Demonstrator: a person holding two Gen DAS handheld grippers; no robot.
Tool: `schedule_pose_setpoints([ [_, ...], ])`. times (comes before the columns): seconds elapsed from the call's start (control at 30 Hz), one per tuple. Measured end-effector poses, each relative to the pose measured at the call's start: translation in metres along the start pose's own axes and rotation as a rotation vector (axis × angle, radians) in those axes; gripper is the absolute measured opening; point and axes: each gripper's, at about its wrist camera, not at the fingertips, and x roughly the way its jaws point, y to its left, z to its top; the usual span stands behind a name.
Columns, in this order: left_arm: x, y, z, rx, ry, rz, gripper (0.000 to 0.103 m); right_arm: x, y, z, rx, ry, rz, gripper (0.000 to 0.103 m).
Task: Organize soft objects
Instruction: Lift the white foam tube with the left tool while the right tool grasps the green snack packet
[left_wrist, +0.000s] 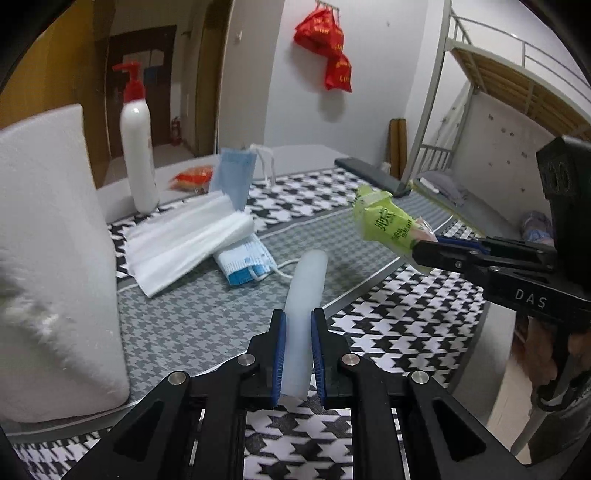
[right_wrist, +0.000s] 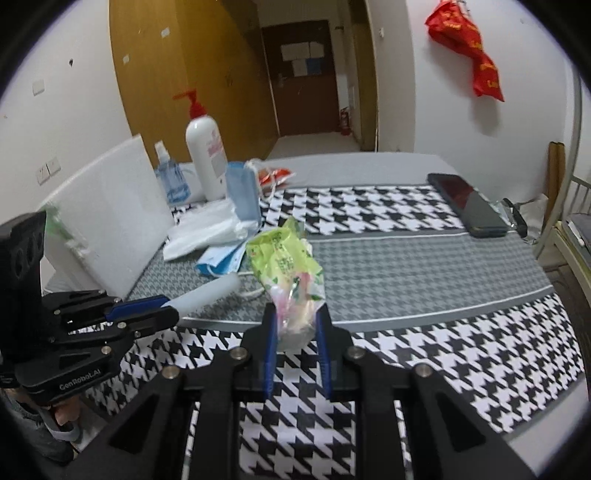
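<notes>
Two grippers hover above the houndstooth cloth (right_wrist: 406, 206): the left gripper (left_wrist: 298, 325) pinches a pale tube (left_wrist: 304, 295), the right gripper (right_wrist: 295, 321) pinches a green packet (right_wrist: 280, 258).

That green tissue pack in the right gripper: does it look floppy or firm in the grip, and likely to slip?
The green tissue pack looks soft: its wrapper crumples where the right gripper pinches it. It sticks out without drooping, so it is probably light. The glossy film may be slippery.

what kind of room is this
Likely a dormitory room: a metal bunk bed stands beside the table, wooden wardrobes line the wall, and a corridor leads to a door.
</notes>
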Motion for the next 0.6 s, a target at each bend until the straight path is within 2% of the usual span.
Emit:
schedule_pose_setpoints([
  [0.13,-0.024,-0.007,0.002,0.015,-0.041,0.019,0.015,-0.013,0.002,0.0,0.009,-0.032,0.008,0.023],
  [0.3,-0.052,-0.014,0.008,0.036,-0.135,0.046,0.015,-0.027,0.009,0.003,0.0,-0.078,0.039,0.023],
  [0.6,-0.086,-0.015,0.019,0.012,-0.242,0.115,0.015,-0.056,0.025,0.014,-0.037,-0.192,0.077,0.023],
])
